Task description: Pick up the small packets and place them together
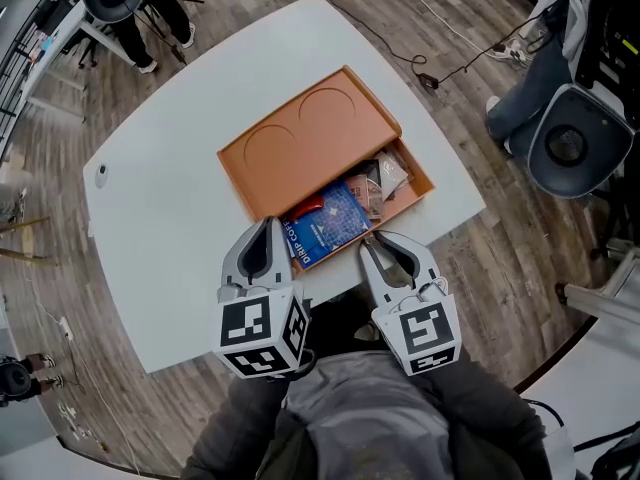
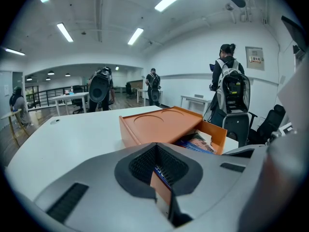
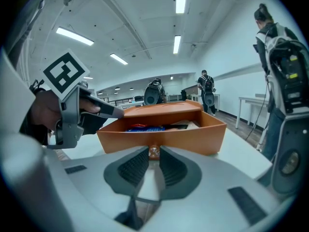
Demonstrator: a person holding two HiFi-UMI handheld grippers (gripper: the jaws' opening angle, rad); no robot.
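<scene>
An orange box (image 1: pixel 310 133) lies on the white table (image 1: pixel 170 238), its drawer (image 1: pixel 424 182) pulled out toward me. Inside lie a blue drip-coffee packet (image 1: pixel 325 223), a small red packet (image 1: pixel 312 205) and brownish packets (image 1: pixel 385 180). My right gripper (image 1: pixel 368 238) is at the drawer front (image 3: pixel 193 134), shut on its small amber knob (image 3: pixel 154 152). The blue packet (image 3: pixel 145 128) shows over the drawer's front wall. My left gripper (image 1: pixel 268 224) hovers by the drawer's left front corner, fingertips together and nothing held. Its fingers (image 3: pixel 112 111) show in the right gripper view, and the box (image 2: pixel 164 124) lies just ahead of them.
A small grey object (image 1: pixel 100 175) lies near the table's far left edge. A black office chair (image 1: pixel 570 146) with a seated person stands at the right. A cable (image 1: pixel 400 43) runs over the wooden floor beyond the table. People with backpacks (image 2: pixel 231 88) stand around.
</scene>
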